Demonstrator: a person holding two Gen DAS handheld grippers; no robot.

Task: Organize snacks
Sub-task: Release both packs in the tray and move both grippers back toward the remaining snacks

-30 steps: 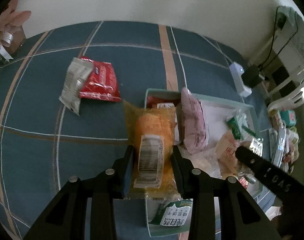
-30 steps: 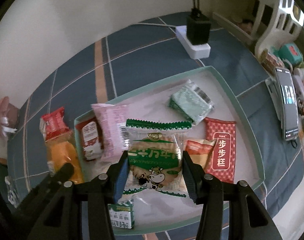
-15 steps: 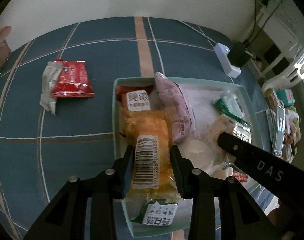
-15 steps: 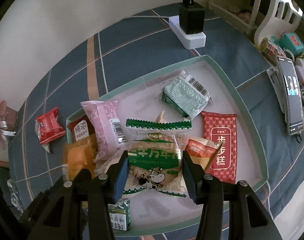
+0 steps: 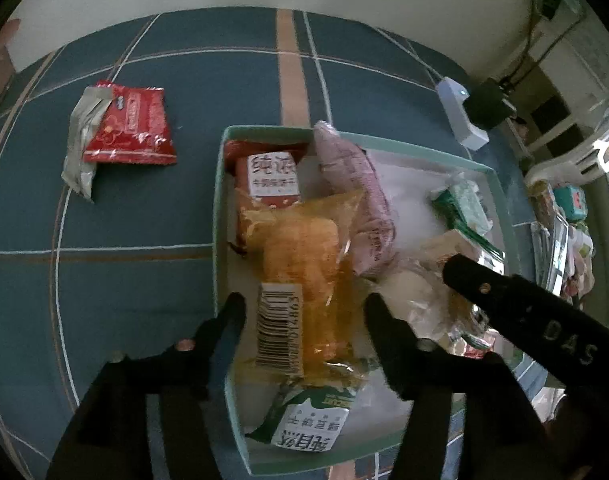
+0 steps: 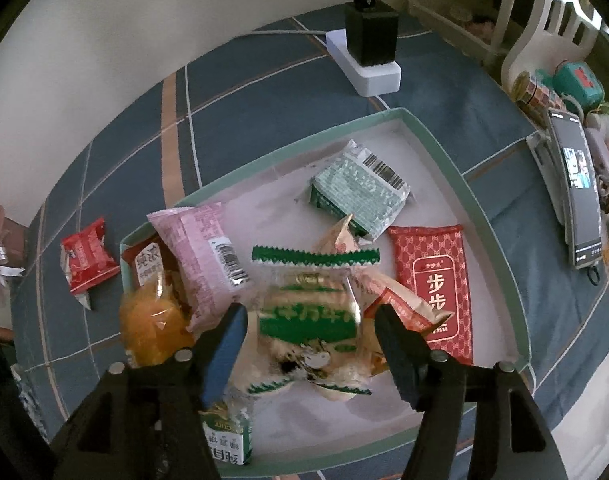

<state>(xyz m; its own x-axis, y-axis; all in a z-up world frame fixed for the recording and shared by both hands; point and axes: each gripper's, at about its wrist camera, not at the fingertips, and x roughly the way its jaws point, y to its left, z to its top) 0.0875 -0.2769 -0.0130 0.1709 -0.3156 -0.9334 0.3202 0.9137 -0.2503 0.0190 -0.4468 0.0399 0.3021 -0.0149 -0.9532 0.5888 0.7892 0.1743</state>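
A green-rimmed white tray holds several snack packets. My left gripper is open, its jaws apart on either side of an orange packet that lies in the tray's left end, also seen in the right wrist view. My right gripper is open around a green-and-white biscuit packet resting in the tray. A pink packet, a red packet and a pale green packet lie in the tray too. A red packet lies on the blue cloth outside the tray.
A white power strip with a black plug sits beyond the tray. A phone and small items lie to the right. A silver wrapper lies by the outside red packet. A wall runs along the far edge.
Both grippers have opened, letting go of the orange packet and the biscuit packet, which now lie in the tray. Both moved a little lower over the tray.
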